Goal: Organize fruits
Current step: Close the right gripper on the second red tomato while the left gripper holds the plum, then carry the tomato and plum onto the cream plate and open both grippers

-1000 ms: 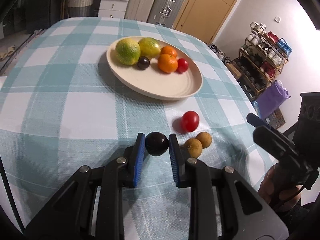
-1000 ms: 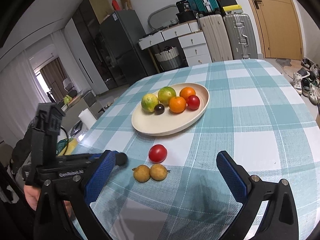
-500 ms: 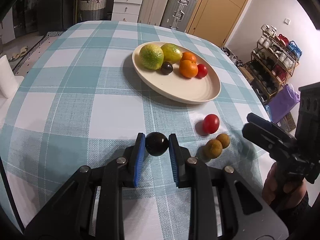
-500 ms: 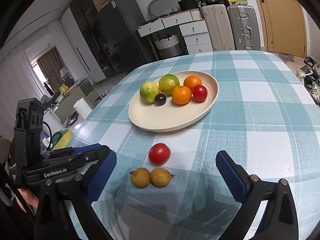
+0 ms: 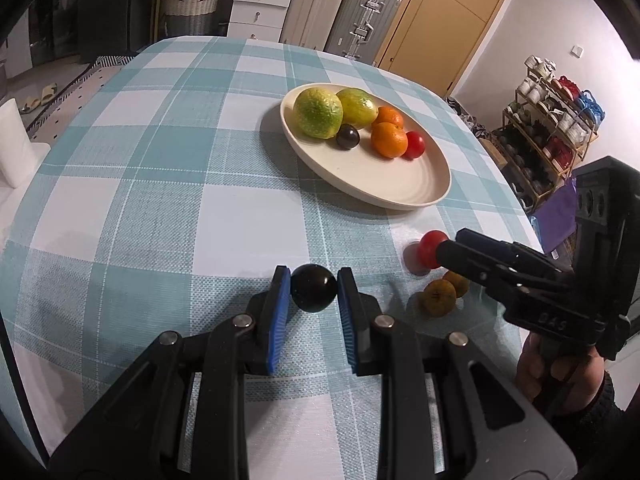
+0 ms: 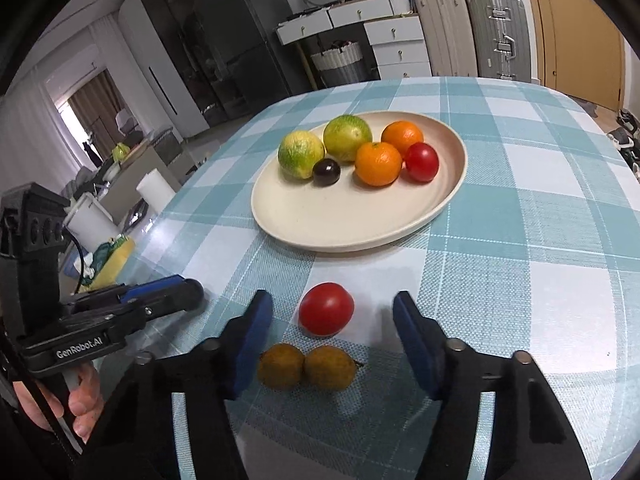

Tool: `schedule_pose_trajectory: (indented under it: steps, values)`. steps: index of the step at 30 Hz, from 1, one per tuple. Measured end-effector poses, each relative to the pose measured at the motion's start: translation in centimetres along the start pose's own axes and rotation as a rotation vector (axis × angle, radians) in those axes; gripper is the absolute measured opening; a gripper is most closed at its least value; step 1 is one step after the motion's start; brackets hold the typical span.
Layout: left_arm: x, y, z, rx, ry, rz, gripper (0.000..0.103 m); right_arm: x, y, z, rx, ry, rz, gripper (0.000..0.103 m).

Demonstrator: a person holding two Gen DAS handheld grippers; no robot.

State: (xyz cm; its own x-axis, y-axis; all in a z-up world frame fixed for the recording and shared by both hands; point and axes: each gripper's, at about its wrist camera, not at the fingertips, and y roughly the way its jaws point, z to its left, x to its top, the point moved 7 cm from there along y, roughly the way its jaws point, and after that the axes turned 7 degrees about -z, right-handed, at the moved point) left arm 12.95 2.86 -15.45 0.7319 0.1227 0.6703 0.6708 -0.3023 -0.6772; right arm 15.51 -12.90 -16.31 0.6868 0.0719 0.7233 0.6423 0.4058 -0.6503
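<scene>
Two grippers | left gripper pinches dark plum | right gripper closing, straddles tomato (untouched)

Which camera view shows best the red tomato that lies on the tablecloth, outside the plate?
The right wrist view: the red tomato lies whole and unhidden between the open fingers of the right claw. In the left wrist view the same tomato is partly covered by that claw's finger.
</scene>
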Motion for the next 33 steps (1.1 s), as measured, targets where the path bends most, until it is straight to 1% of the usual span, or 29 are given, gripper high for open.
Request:
schedule_pose_trajectory:
  steps: [1, 3, 5, 6, 8, 10, 15, 21, 30, 33]
  values:
    - [0.0, 0.0, 0.1, 0.000, -0.002, 0.000, 0.021, -0.1, 0.2, 0.1, -0.002, -0.009, 0.007, 0.056]
    - [0.0, 0.1, 0.1, -0.001, -0.005, 0.000, 0.021, -0.2, 0.4, 0.3, -0.009, -0.019, 0.013, 0.055]
    - [0.0, 0.1, 0.2, -0.002, -0.005, 0.002, 0.021, -0.2, 0.6, 0.4, -0.018, -0.033, 0.019, 0.047]
    - [0.0, 0.1, 0.2, -0.001, -0.006, 0.001, 0.021, -0.3, 0.8, 0.4, -0.023, -0.039, 0.023, 0.045]
    - [0.0, 0.1, 0.2, -0.001, -0.006, 0.002, 0.021, -0.5, 1.1, 0.6, -0.008, -0.036, 0.041, 0.034]
    - [0.0, 0.1, 0.3, 0.001, -0.008, 0.001, 0.021, -0.6, 1.3, 0.6, -0.004, -0.029, 0.046, 0.032]
    - [0.0, 0.1, 0.3, 0.000, -0.007, 0.000, 0.021, -0.7, 1.4, 0.5, 0.004, -0.020, 0.044, 0.031]
    - [0.6, -0.2, 0.1, -0.002, -0.003, -0.010, 0.021, -0.3, 0.7, 0.3, 0.025, 0.010, 0.014, 0.031]
    - [2.6, -0.4, -1.1, -0.021, 0.012, -0.026, 0.021, 1.3, -1.6, 0.4, 0.073, 0.033, -0.067, 0.031]
    - [3.6, -0.1, -1.8, -0.040, 0.021, -0.030, 0.021, 2.0, -2.2, 0.4, 0.080, 0.035, -0.089, 0.031]
